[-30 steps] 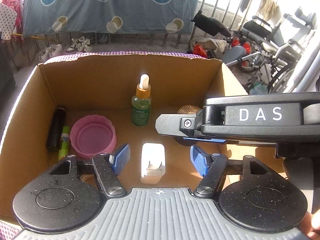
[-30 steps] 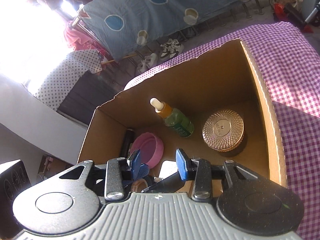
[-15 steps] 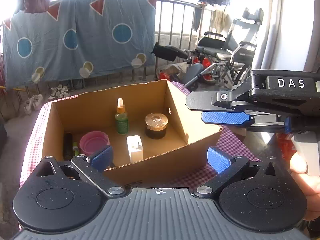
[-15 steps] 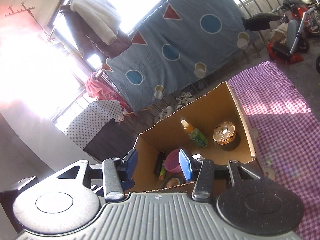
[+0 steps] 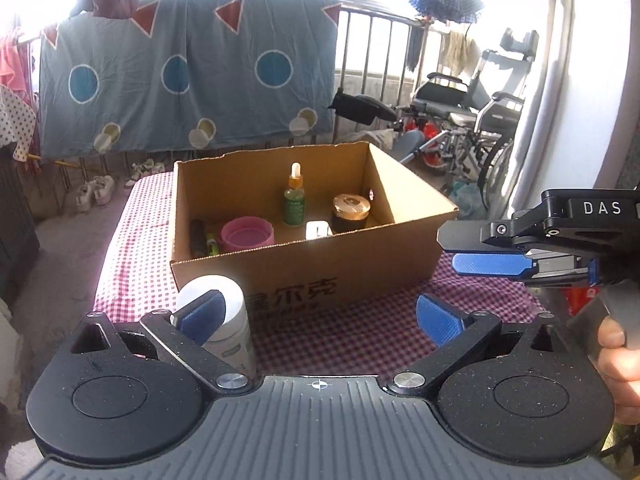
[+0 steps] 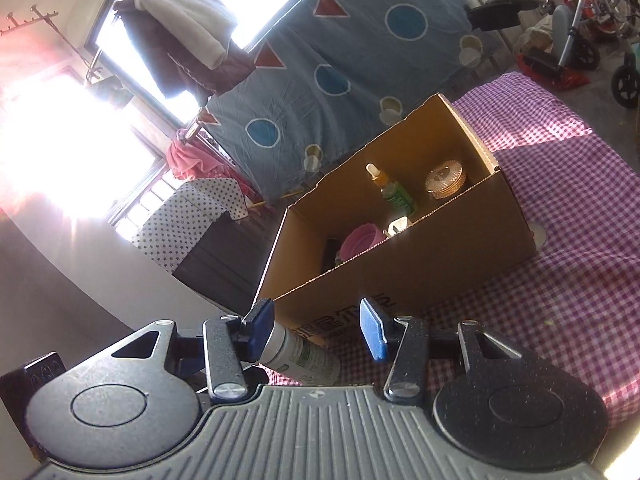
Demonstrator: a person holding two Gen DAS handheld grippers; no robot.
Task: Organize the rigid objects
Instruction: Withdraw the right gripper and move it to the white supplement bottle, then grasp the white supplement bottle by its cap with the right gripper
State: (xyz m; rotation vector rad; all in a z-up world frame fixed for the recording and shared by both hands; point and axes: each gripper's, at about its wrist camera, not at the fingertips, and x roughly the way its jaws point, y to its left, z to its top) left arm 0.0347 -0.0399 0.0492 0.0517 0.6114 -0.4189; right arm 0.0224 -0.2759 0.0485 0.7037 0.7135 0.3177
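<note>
Left claw (image 5: pixel 318 318) gaping empty, right claw (image 6: pixel 316 330) opening, nothing gripped — white bottle (image 5: pixel 224 320) standing at 9 o'clock, risking knocking it against box (image 5: pixel 320 268).

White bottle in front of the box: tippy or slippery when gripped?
The white bottle stands tall and narrow on soft checked cloth, so a nudge probably tips it. It looks rigid. Its round, smooth, labelled wall may slip or roll once down.
</note>
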